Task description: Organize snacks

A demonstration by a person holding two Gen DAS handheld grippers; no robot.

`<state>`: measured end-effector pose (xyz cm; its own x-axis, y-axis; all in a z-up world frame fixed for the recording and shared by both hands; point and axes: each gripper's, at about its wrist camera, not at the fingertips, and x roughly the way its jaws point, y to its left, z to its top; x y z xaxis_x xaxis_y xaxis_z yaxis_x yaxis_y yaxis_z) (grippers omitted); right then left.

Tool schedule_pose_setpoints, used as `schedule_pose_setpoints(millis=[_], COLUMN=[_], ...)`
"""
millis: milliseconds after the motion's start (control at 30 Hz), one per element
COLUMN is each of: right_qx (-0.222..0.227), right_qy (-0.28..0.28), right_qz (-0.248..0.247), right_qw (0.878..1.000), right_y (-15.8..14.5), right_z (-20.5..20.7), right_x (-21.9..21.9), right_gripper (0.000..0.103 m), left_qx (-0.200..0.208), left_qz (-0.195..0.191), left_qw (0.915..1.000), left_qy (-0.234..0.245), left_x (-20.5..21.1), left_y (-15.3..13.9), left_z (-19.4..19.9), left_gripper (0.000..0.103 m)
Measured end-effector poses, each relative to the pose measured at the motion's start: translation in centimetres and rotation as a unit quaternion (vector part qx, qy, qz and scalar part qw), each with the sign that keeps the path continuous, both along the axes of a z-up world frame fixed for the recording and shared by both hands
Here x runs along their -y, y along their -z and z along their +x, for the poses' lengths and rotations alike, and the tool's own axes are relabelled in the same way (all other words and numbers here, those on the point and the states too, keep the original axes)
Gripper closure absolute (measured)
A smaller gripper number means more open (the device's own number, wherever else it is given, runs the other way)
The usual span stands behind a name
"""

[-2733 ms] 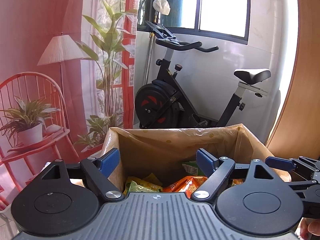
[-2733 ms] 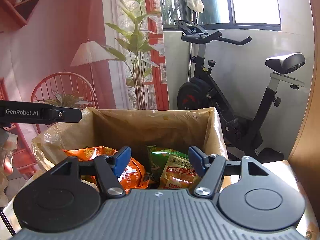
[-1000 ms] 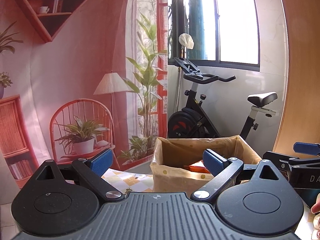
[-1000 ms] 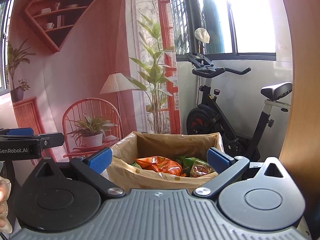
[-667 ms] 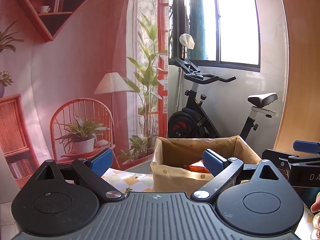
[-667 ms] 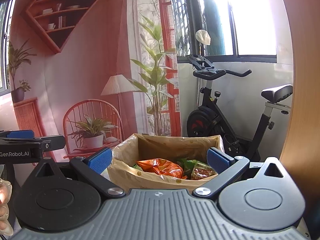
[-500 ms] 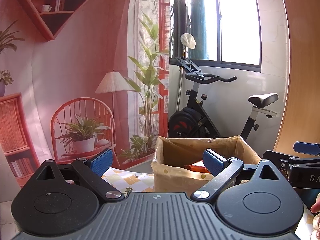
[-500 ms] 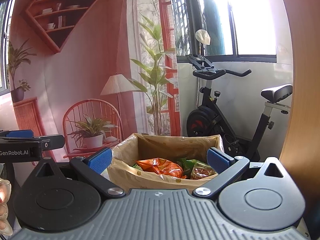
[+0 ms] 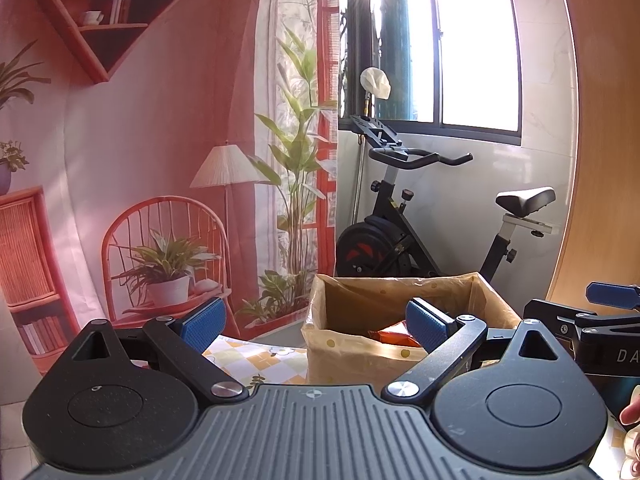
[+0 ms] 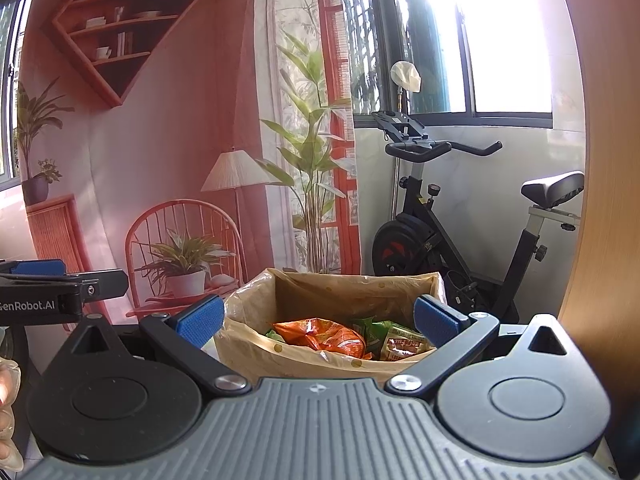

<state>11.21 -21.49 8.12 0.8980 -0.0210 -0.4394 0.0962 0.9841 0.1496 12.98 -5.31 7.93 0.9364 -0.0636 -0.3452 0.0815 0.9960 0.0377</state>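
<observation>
A cardboard box [image 10: 248, 340] lined with a yellowish dotted bag stands ahead of both grippers. Inside it lie an orange snack packet [image 10: 320, 336], green packets [image 10: 370, 330] and a red-and-yellow packet [image 10: 402, 348]. In the left wrist view the box [image 9: 344, 356] is right of centre, with only a bit of the orange packet [image 9: 394, 335] showing. My left gripper [image 9: 314, 324] is open and empty, held back from the box. My right gripper [image 10: 318, 322] is also open and empty, a little above the box's near rim.
A checked tablecloth [image 9: 248, 360] covers the table left of the box. A black exercise bike [image 10: 440, 240] stands behind by the window. A wooden panel [image 10: 600, 200] rises at the right. A printed backdrop with a red chair [image 9: 160, 260] hangs at the left.
Since 2.7 s ago both grippers drew back and up from inside the box and opened wider. Over the last second almost nothing has moved.
</observation>
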Motion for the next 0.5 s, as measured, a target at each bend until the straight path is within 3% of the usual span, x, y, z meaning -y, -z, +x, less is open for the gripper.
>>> schedule_pose_setpoints(millis=[500], right_qx=[0.000], right_qy=[0.000], right_qz=[0.000], right_qw=[1.000], right_y=[-0.02], right_z=[0.00], right_x=[0.00], right_gripper=[0.000], left_qx=[0.005], left_qz=[0.003], left_qw=[1.0000], left_qy=[0.004], left_x=[0.09], left_y=[-0.01], left_z=[-0.24], left_gripper=[0.005])
